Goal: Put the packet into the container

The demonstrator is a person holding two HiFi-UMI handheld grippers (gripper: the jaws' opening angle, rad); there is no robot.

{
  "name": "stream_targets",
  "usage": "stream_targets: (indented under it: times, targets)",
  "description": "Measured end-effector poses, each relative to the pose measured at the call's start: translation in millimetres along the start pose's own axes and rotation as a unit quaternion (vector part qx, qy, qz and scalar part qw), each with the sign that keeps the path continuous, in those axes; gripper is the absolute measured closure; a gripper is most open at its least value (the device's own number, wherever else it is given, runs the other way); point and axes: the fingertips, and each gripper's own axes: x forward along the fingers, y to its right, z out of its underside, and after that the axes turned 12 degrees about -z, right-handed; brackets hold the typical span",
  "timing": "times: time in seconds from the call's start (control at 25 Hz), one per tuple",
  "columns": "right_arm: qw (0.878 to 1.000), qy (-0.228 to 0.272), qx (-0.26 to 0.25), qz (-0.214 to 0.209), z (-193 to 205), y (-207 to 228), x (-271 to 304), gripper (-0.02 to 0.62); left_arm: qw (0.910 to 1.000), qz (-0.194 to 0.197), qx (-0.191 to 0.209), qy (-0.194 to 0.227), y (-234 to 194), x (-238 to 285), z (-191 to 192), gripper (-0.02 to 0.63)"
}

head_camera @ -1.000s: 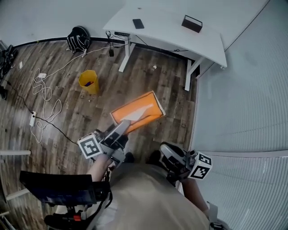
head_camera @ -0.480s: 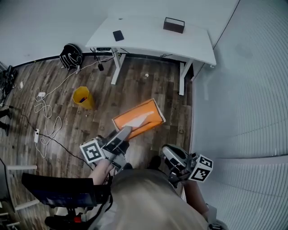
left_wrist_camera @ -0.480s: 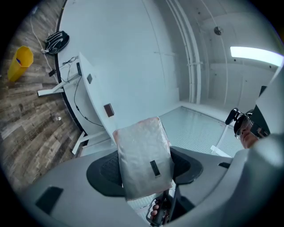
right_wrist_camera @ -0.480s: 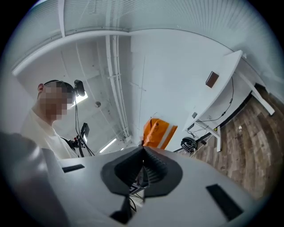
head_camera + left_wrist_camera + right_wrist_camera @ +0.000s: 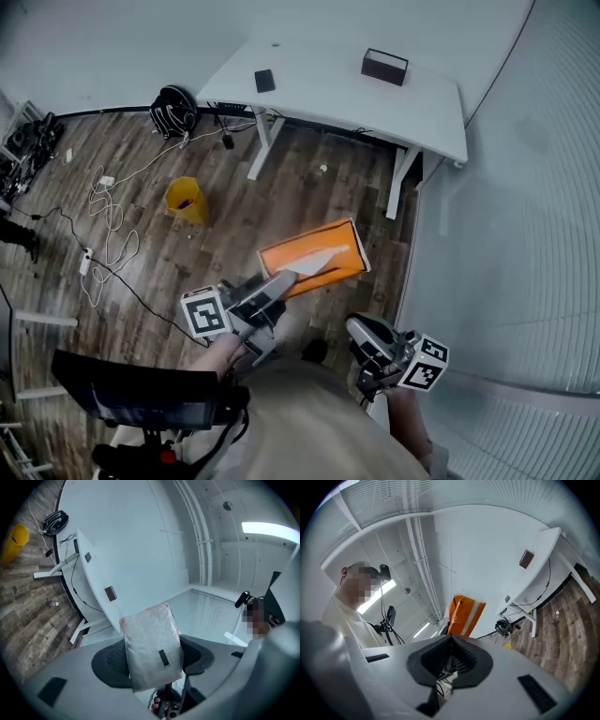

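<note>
My left gripper [image 5: 279, 283] is shut on an orange packet with a white stripe [image 5: 314, 263], held up over the wooden floor. In the left gripper view the packet's silvery back [image 5: 151, 648] stands upright between the dark pads of the left gripper [image 5: 154, 663]. A small dark container [image 5: 384, 67] sits on the white desk [image 5: 422, 103] far ahead; it also shows as the container [image 5: 110, 593]. My right gripper [image 5: 367, 336] hangs low at the right, shut and empty. The right gripper [image 5: 451, 641] looks past its closed jaws at the packet [image 5: 465, 616].
A black phone [image 5: 265, 81] lies on the desk. On the floor are a yellow bin [image 5: 186, 199], a black bag [image 5: 175, 111] and loose white cables [image 5: 108, 211]. A white ribbed wall [image 5: 525, 244] runs along the right. A black chair [image 5: 141, 398] is at the lower left.
The head view has swung a little, so desk and floor sit differently in the picture. The packet stays in the left gripper, now slightly further right. The right gripper keeps its place.
</note>
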Motion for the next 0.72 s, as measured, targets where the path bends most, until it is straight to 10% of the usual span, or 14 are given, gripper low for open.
stream_targets:
  times: [0.4, 0.56, 0.72]
  targets:
    - [1.0, 0.009, -0.005, 0.004, 1, 17, 2, 0.578, 0.9978, 0.042, -0.048, 0.02, -13, 3, -8, 0.336]
    - [1.0, 0.021, -0.008, 0.021, 15, 38, -13, 0.578, 0.9989, 0.044, -0.004, 0.014, -36, 4, 4, 0.336]
    - [0.999, 0.036, 0.006, 0.029, -15, 58, 65, 0.578, 0.9934, 0.094, -0.064, 0.017, -40, 5, -77, 0.336]
